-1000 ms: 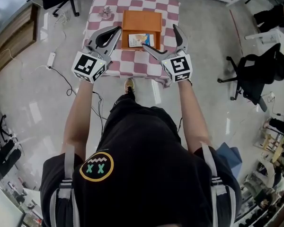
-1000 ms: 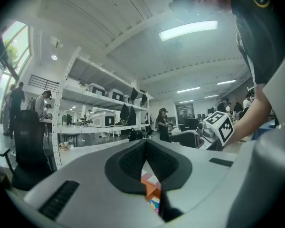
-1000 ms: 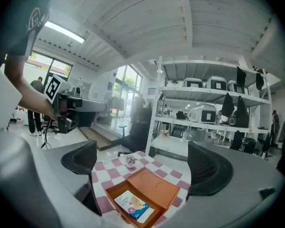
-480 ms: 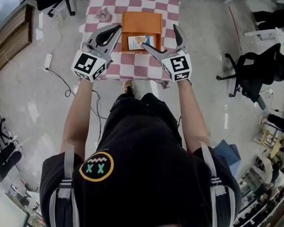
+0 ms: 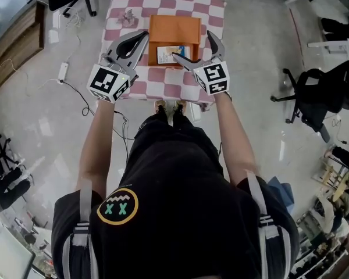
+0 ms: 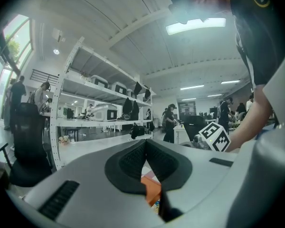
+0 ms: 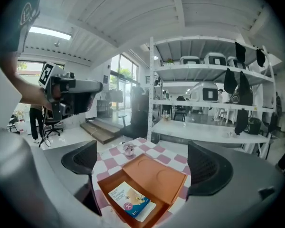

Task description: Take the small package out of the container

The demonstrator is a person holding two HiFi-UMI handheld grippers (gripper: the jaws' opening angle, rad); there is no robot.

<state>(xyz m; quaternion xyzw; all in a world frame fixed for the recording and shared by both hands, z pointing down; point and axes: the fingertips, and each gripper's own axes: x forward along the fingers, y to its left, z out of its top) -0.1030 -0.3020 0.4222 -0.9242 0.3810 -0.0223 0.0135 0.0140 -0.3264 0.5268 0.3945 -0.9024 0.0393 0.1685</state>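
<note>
An orange open box point(image 5: 174, 32) stands on a table with a pink-and-white checked cloth point(image 5: 163, 89). A small white-and-blue package point(image 5: 170, 53) lies flat at the box's near end. In the right gripper view the package point(image 7: 132, 199) lies in the box point(image 7: 154, 177), just ahead of my jaws. My right gripper point(image 5: 192, 46) is open at the box's near right corner, its left jaw tip by the package. My left gripper point(image 5: 143, 35) is shut on nothing, just left of the box. In the left gripper view its pads point(image 6: 133, 158) meet above an orange edge point(image 6: 151, 191).
A small pinkish ornament point(image 5: 128, 17) sits on the cloth's far left corner, also seen as the ornament point(image 7: 128, 149). Black office chairs point(image 5: 320, 92) stand right of the table. A cable and power strip point(image 5: 63, 71) lie on the floor at left.
My right gripper has moved left and forward to the box's near end, beside the package. The left gripper has stayed put. The person's feet now show at the table's edge.
</note>
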